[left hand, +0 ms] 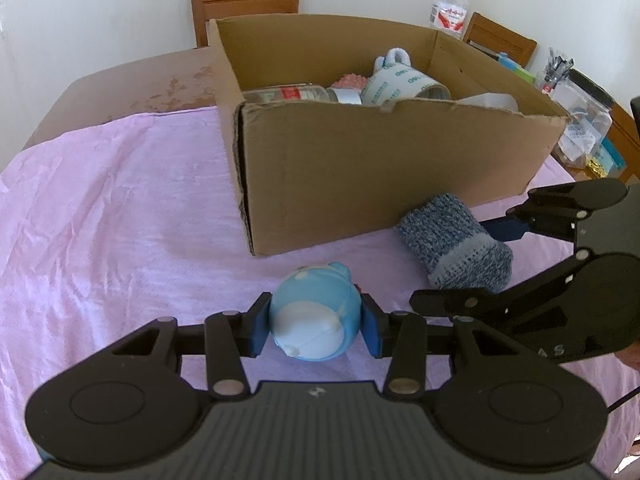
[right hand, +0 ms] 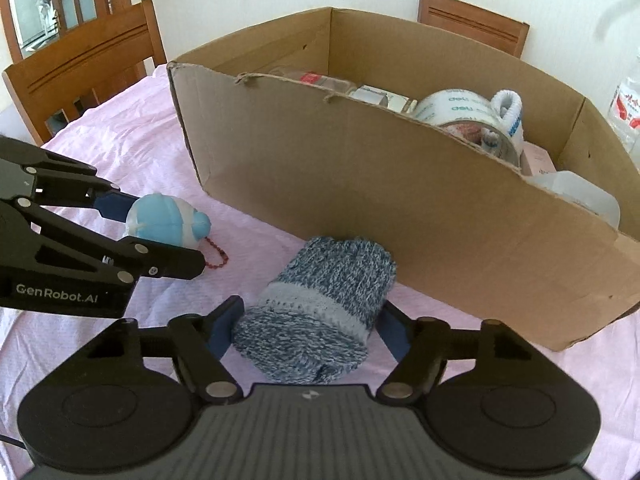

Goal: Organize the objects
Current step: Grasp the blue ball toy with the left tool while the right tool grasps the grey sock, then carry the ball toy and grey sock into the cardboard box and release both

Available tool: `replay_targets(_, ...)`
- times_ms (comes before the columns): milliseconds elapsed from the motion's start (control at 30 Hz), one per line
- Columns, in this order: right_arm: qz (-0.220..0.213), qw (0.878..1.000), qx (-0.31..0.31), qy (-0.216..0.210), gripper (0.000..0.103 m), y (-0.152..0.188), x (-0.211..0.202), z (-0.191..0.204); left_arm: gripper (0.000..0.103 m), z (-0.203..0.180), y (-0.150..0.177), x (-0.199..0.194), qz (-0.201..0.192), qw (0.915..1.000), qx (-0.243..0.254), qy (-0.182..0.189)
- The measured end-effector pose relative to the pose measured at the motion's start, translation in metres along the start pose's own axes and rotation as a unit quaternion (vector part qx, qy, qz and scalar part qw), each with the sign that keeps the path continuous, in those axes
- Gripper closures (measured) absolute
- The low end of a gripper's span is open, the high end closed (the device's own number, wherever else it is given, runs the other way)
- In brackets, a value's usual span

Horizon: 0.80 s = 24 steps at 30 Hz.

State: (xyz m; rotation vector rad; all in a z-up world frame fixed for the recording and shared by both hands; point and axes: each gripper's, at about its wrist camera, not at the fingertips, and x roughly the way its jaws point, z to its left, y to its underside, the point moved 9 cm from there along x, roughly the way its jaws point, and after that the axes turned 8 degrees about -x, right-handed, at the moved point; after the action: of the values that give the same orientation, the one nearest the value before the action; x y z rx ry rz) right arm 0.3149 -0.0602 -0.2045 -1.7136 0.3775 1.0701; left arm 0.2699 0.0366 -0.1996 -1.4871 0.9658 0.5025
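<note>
My left gripper (left hand: 316,322) is shut on a light blue and white round toy (left hand: 316,296) that rests on the pink cloth (left hand: 120,220). From the right wrist view the toy (right hand: 160,220) has a red bead chain (right hand: 218,258) trailing beside it. A rolled blue-grey knitted sock (right hand: 316,312) lies in front of the cardboard box (right hand: 360,184), and my right gripper (right hand: 308,326) is shut on it, blue pads (right hand: 226,322) pressing both sides. In the left wrist view the sock (left hand: 456,244) lies to the right of the toy, against the box wall (left hand: 380,168).
The box holds a tape roll (left hand: 400,82), a jar (left hand: 288,94) and several other items. A water bottle (left hand: 450,0) and a plastic container (left hand: 584,120) stand behind and right of it. Wooden chairs (right hand: 80,64) surround the table.
</note>
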Motion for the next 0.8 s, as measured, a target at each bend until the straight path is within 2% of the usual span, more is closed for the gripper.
replay_targets(233,0.007,1.0,0.005,-0.01,0.031,-0.002,-0.013,0.0,0.059,-0.007,-0.002,-0.008,0.005,0.9999,0.008,0.008)
replay_targets(500,-0.007,0.999,-0.025,-0.03,0.031,-0.002,-0.064,-0.013,0.059,-0.024,-0.014,-0.04,0.004,0.9988,0.04,0.027)
replay_targets(800,-0.032,0.997,-0.052,-0.038,0.03,-0.017,-0.118,-0.02,0.059,-0.053,-0.053,-0.087,-0.016,0.9947,0.086,0.055)
